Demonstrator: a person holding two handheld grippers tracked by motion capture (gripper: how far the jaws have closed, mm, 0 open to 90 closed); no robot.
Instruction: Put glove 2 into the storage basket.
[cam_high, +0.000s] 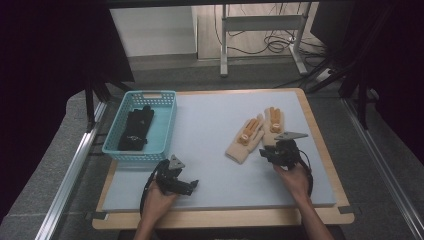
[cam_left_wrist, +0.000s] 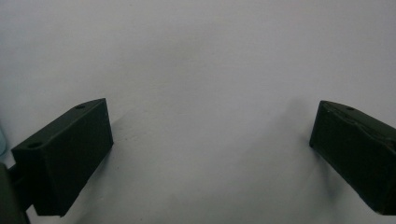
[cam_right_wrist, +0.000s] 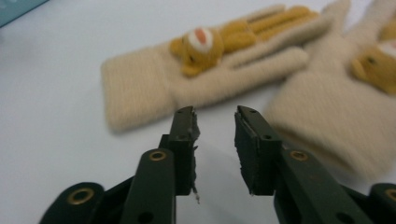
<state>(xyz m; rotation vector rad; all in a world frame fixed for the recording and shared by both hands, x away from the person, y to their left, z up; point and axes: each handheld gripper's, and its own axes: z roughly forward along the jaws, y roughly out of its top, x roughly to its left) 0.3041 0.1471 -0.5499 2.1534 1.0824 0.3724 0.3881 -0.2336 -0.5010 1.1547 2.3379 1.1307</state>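
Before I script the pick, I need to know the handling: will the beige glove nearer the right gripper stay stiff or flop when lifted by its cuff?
The beige glove looks knitted and lies flat, so it will probably droop. Its sewn-on bear may weigh down the fingers slightly.

Black two-jaw grippers, brass-ringed screw holes, grey three-cornered plates, black cables

Cream knitted gloves (cam_high: 256, 134) with orange-brown bear figures, white muzzles. Turquoise basket (cam_high: 165, 117) holding black gloves (cam_high: 136, 129). Pale grey-blue table (cam_high: 210, 150), light wood edge. Black hand-held gripper (cam_right_wrist: 215, 140).
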